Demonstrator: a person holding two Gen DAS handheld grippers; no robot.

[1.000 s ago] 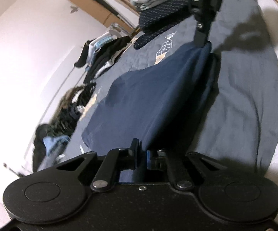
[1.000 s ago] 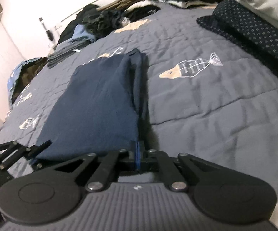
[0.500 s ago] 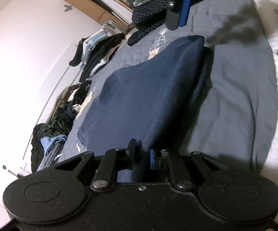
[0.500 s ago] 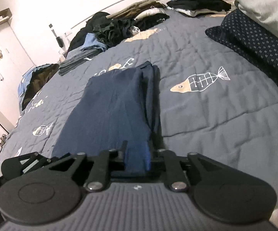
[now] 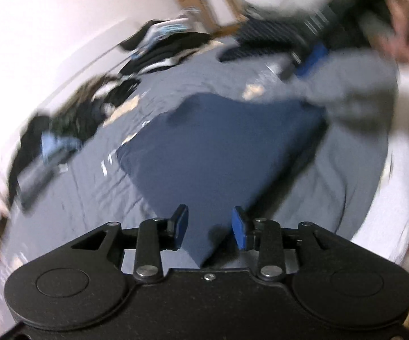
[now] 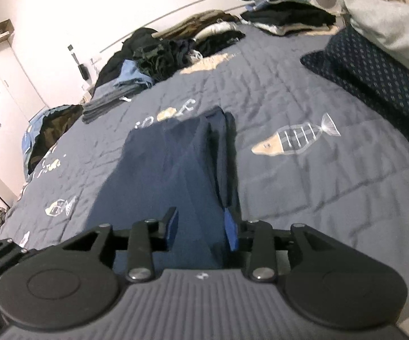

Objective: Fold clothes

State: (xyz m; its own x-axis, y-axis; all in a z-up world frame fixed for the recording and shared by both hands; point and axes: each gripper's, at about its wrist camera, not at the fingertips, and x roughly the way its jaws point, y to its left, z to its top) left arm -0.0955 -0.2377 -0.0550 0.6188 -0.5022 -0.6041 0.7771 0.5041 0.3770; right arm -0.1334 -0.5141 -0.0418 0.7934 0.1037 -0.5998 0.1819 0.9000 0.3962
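Nearest, the left tool (image 5: 209, 228) and right tool (image 6: 199, 230) are both hanging with jaws spread wide and gripping nothing, each poised over a near corner of the navy garment (image 6: 173, 170). The garment is lying flat on the bed (image 6: 303, 187) as a long, narrow folded panel, one side doubled over. Farther off, stacks of clothes (image 6: 286, 18) are sitting along the wall; whether another fold is due or the panel is finished, I am unable to judge.

garment (image 6: 173, 167): navy | quilt (image 6: 303, 187): grey-blue, fish print | pads (image 6: 230, 232): blue
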